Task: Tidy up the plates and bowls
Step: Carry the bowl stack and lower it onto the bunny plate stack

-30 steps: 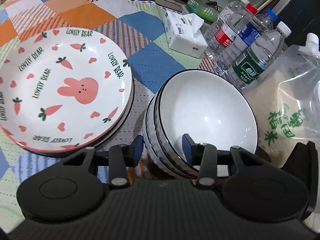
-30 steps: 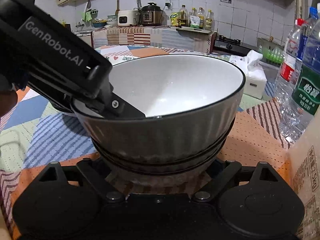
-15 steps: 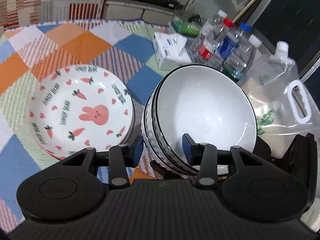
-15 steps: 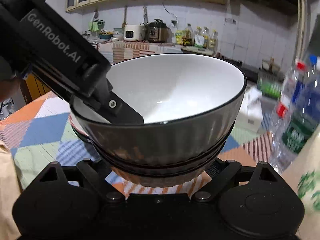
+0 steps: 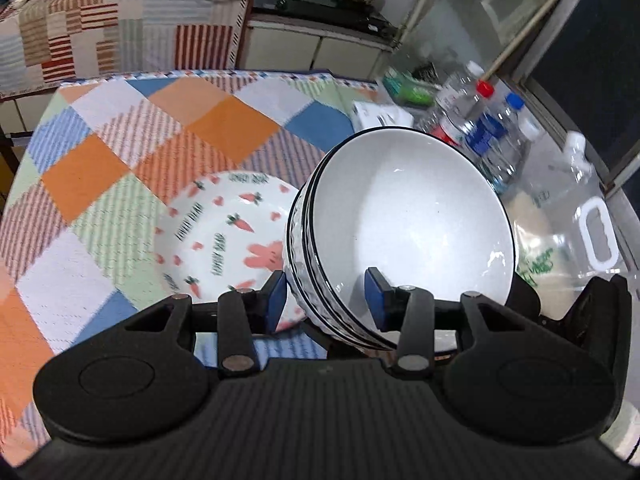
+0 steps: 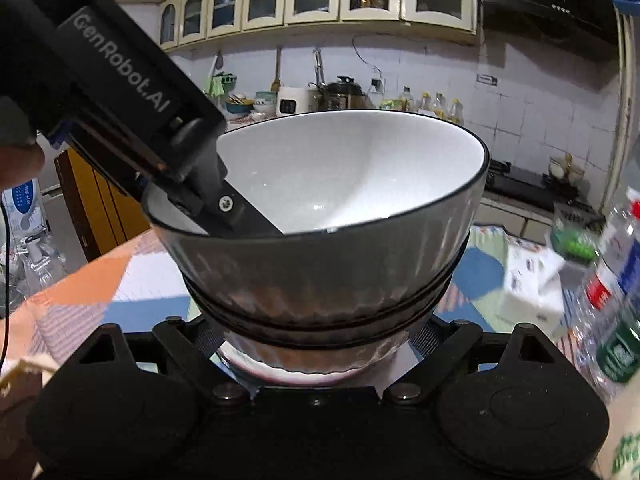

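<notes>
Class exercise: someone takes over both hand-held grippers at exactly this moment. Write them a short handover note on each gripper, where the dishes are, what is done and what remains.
Left gripper: shut on the near rim of the bowl stack, one finger inside, one outside.
Right gripper: under the stack's base, one finger each side; grip cannot be told.
Bowl stack: nested, tilted, in the air above the tablecloth.
Rabbit plates: stacked on the cloth, beside and below the bowls.
Done: bowls nested, plates stacked.
Left: set the bowl stack down at its place, release both.
</notes>
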`<state>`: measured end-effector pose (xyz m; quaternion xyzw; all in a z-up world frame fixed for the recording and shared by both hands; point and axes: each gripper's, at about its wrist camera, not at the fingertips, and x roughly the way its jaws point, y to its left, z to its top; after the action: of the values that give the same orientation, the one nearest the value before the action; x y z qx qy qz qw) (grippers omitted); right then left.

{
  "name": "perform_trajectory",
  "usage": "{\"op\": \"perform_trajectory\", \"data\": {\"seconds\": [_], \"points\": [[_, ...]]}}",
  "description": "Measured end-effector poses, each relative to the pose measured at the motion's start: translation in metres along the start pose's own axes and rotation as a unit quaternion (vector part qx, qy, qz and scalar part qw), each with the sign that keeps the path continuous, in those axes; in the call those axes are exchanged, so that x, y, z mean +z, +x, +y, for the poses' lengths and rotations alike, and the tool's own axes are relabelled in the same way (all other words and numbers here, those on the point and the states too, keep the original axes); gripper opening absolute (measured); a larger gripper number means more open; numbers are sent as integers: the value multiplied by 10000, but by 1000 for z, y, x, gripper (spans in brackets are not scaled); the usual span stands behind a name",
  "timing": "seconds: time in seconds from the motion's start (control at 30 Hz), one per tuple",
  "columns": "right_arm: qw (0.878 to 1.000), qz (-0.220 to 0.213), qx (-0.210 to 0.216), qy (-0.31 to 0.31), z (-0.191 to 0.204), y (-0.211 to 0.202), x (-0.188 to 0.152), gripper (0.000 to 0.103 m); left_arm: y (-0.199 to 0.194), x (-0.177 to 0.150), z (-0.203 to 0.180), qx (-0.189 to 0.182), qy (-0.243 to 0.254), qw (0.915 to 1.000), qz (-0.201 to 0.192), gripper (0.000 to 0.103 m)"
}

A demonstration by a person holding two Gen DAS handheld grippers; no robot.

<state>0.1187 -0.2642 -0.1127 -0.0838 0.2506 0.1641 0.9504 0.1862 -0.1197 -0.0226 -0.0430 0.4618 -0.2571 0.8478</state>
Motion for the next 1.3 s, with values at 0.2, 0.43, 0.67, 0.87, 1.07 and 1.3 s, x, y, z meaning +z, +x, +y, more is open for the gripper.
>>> {"op": "perform_trajectory", "data": {"seconds": [0.2, 0.43, 0.67, 0.87, 1.07, 1.3], "points": [[9996, 44, 146, -222, 9, 31, 19, 94, 10, 14, 39, -4, -306, 9995, -46, 40], [9983, 378, 249, -359, 12, 76, 20, 94, 51, 17, 76, -58, -578, 9983, 57, 40], [9972, 685, 245, -190, 7, 110, 10, 94, 84, 15, 93, -46, -611, 9981, 107, 40], [9967, 793, 165, -102, 6, 125, 2, 94, 97, 15, 99, -30, -657, 9977, 178, 40], [9959, 892, 118, -10, 7, 131, -4, 94, 106, 15, 100, 37, -668, 9975, 237, 40], [9947, 1024, 38, 11, 9, 136, -7, 94, 116, 12, 105, 35, -754, 9966, 342, 40]]}}
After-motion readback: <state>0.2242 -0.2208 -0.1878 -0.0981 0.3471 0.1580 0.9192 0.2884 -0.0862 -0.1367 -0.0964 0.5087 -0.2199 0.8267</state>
